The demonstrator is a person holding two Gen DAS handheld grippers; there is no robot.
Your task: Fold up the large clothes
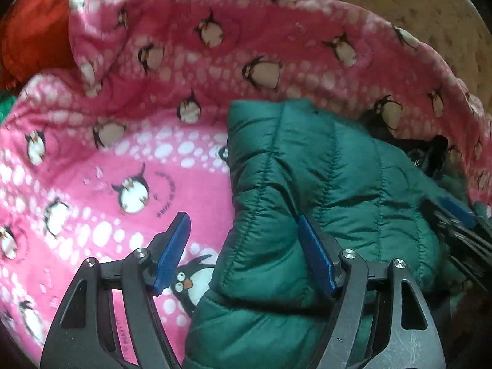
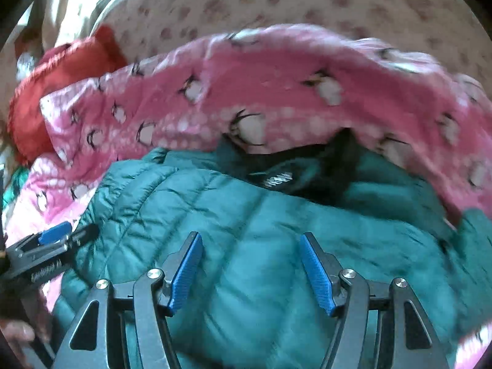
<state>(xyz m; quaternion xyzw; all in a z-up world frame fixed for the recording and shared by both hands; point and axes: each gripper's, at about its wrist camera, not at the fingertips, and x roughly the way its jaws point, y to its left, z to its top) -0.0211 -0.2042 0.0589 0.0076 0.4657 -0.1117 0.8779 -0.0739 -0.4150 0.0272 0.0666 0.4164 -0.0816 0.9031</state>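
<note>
A dark green quilted puffer jacket [image 1: 332, 184] lies on a pink penguin-print fleece blanket [image 1: 92, 169]. My left gripper [image 1: 243, 227] is open, its jaws wide apart over the jacket's folded left edge, holding nothing. It also shows at the left edge of the right wrist view [image 2: 52, 236]. My right gripper [image 2: 250, 246] is open and hovers over the middle of the jacket [image 2: 276, 230], holding nothing. It shows at the right edge of the left wrist view [image 1: 455, 215]. The jacket's black lining and label [image 2: 279, 180] show at the collar.
The blanket [image 2: 276, 92] is bunched up in a ridge behind the jacket. A red cloth [image 1: 33, 24] lies at the far left, also seen in the right wrist view [image 2: 61, 77]. A cream spotted surface [image 2: 276, 0] lies beyond. A bit of green cloth [image 1: 6, 107] peeks at the left.
</note>
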